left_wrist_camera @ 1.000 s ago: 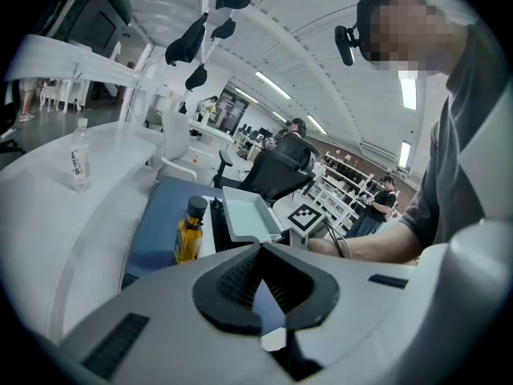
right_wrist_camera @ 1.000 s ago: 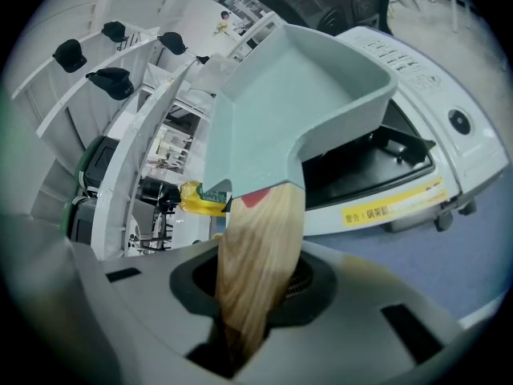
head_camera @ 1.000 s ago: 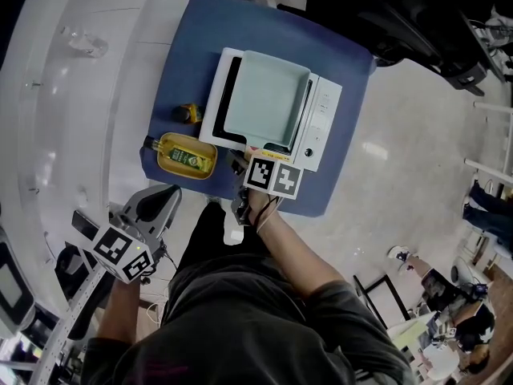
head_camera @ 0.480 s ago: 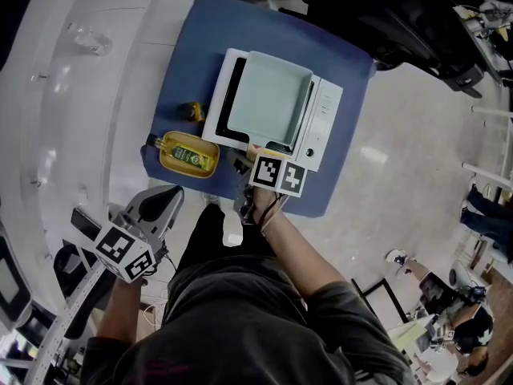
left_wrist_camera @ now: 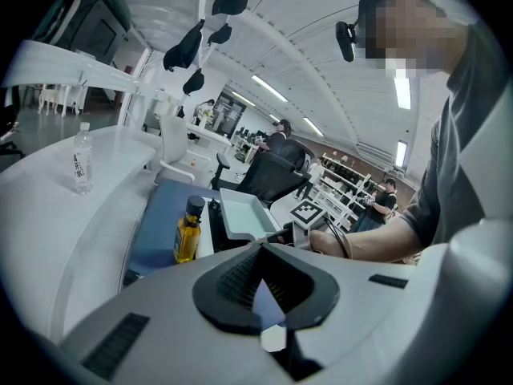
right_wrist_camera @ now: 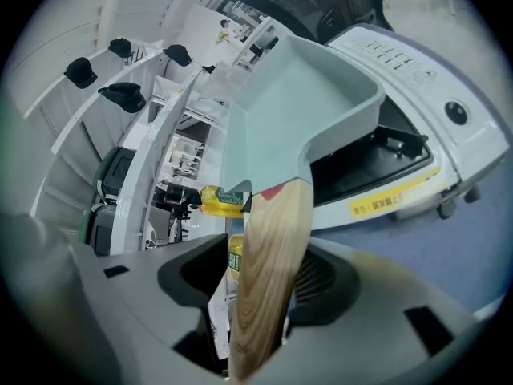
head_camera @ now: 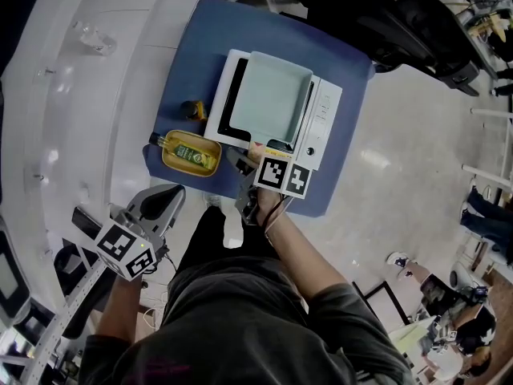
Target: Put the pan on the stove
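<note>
As the right gripper (right_wrist_camera: 260,251) stood spread around the wooden handle (right_wrist_camera: 276,207), its jaws having just swung apart and the handle lying between them unpinched, the pale green pan (head_camera: 268,99) sat on the black top of the white stove (head_camera: 325,115) on the blue desk (head_camera: 200,42), set toward the stove's right side with the handle jutting over the near edge. Trouble looked likeliest on the way out: a sideways or upward pull might catch the handle on a jaw and drag or tip the pan off the cooktop. A swing to the left might topple the oil bottle (head_camera: 188,153), which stood upright just left of the handle by the stove's near-left corner. The left gripper (left_wrist_camera: 260,271) hung nearer and to the left, well apart from the stove, its jaws pressed together on nothing. The pan looked empty, while the black-capped oil bottle appeared nearly full of yellow oil. A clear plastic bottle (left_wrist_camera: 80,157) stood on the curved white desk (left_wrist_camera: 48,207) at far left, its contents impossible to judge. A small yellow item (head_camera: 190,109) beside the stove's left edge was too small to identify.
</note>
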`<state>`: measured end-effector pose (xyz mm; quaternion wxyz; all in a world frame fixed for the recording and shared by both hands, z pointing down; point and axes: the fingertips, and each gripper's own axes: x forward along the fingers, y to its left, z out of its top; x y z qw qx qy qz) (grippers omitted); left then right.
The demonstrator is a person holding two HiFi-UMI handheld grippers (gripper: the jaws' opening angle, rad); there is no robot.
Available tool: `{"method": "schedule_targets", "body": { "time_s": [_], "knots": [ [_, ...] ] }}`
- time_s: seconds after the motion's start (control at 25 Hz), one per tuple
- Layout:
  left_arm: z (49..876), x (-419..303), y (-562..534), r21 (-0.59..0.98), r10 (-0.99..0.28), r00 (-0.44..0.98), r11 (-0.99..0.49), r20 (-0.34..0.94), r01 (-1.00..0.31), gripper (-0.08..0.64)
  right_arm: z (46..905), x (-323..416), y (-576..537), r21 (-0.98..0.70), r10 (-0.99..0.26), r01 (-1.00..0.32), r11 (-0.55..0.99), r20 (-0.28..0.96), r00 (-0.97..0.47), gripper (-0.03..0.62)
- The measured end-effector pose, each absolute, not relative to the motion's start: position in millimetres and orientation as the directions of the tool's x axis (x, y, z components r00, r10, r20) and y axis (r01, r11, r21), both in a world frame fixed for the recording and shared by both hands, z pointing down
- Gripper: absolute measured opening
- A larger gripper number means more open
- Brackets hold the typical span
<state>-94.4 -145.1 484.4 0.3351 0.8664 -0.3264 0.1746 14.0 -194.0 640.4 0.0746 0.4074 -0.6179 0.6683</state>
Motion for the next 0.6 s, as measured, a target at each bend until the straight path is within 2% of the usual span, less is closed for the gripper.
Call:
{"method": "schedule_targets", "body": {
  "time_s": [0.6],
  "knots": [
    [474.6,-97.5,-134.4,0.456,-0.45,0.739,-0.588,0.502,-0.668,0.002,622.2,33.0,-182.4,-0.75,-0.471,-0.622,-0.224,0.642,-0.604,0.23]
  ]
}}
